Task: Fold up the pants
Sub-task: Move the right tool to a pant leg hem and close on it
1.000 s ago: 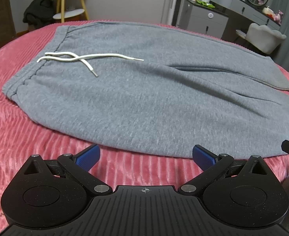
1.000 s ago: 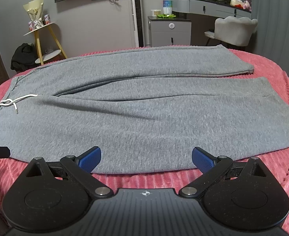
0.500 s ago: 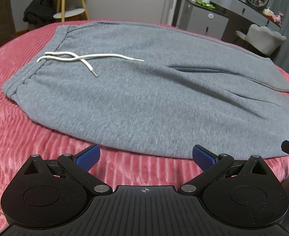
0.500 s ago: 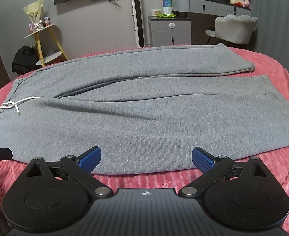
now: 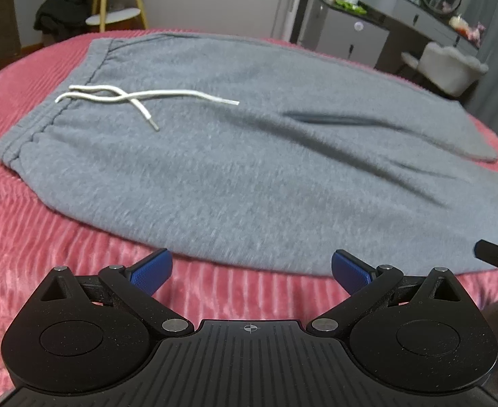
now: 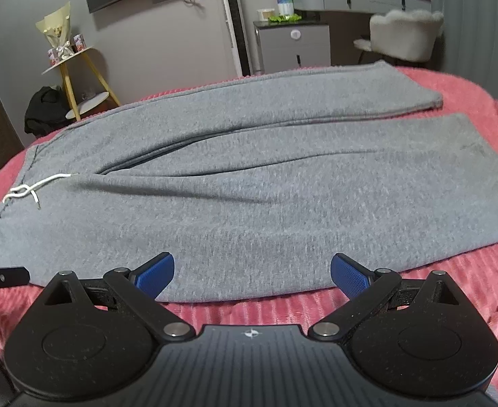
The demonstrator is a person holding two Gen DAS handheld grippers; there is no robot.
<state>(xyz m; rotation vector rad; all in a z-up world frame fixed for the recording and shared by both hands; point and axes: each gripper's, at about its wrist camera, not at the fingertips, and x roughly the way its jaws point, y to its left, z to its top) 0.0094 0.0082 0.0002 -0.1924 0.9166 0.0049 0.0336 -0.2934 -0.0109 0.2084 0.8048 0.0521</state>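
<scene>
Grey pants lie flat and unfolded on the red bedspread, while the left gripper and right gripper, jaws wide apart and holding nothing, hover at the near edge, so the first fold likely calls for pinching that edge.

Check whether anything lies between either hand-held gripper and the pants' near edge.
Nothing visible does. Only bare blanket separates the open left hand-held gripper from the pants; the open right hand-held gripper already reaches their near edge. The drawstring lies farther back.
</scene>
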